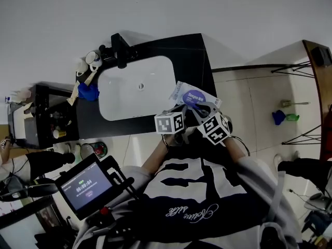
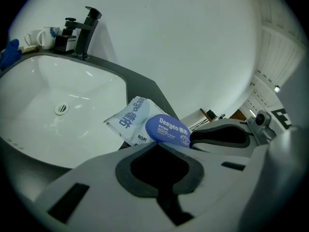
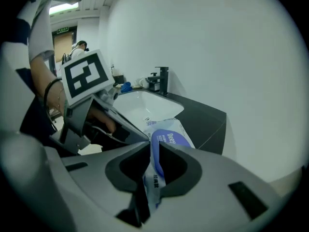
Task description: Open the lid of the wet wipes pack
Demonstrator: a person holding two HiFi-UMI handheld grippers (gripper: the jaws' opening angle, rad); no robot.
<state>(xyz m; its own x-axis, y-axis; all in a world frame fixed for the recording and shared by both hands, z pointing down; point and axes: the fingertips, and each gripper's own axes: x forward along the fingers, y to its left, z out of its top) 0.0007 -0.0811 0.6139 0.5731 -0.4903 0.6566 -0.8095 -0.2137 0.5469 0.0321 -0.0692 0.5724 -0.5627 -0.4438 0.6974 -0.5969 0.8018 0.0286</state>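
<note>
A white wet wipes pack [image 1: 182, 91] with a blue oval lid [image 1: 196, 97] is held in the air over the right end of the black counter [image 1: 189, 56]. My right gripper [image 3: 152, 145] is shut on the pack [image 3: 169, 127], whose edge runs down between its jaws. My left gripper [image 2: 155, 145] comes in from the left with its jaws together at the near edge of the blue lid [image 2: 169, 128]. In the head view both grippers [image 1: 188, 110] [image 1: 203, 110] meet under the pack. The lid lies flat and closed.
A white sink [image 1: 122, 95] is set in the counter, with a black faucet [image 1: 120, 50] behind it. Cups [image 1: 91, 61] and a blue cloth [image 1: 88, 92] stand at the sink's left. A screen device [image 1: 85, 185] sits at the lower left. Tiled floor lies to the right.
</note>
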